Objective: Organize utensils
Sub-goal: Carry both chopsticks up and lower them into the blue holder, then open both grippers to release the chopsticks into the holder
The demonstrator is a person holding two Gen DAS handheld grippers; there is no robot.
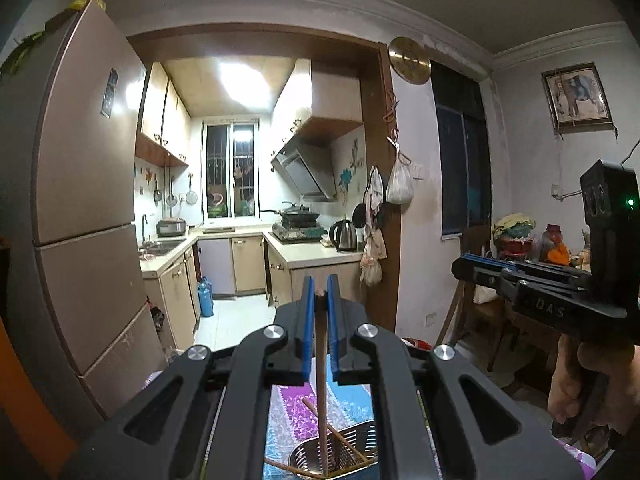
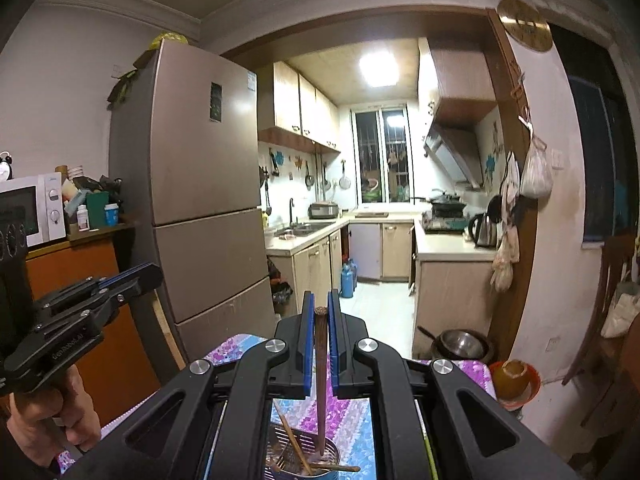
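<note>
In the left wrist view my left gripper (image 1: 320, 282) is shut on a brown chopstick (image 1: 321, 380). The stick hangs straight down into a perforated metal utensil holder (image 1: 344, 450) that has other chopsticks leaning in it. My right gripper (image 1: 460, 266) shows at the right, held by a hand. In the right wrist view my right gripper (image 2: 319, 300) is shut on a darker chopstick (image 2: 321, 384), whose lower end reaches into a round metal holder (image 2: 330, 454) with several sticks inside. The left gripper (image 2: 154, 272) appears at the left, its blue pads together.
A floral purple and blue tablecloth (image 2: 352, 420) covers the table under both holders. Ahead stand a tall fridge (image 2: 200, 200) and the kitchen doorway. A microwave (image 2: 32, 208) sits on the left, an orange bowl (image 2: 516, 380) and a wooden chair (image 1: 480, 312) on the right.
</note>
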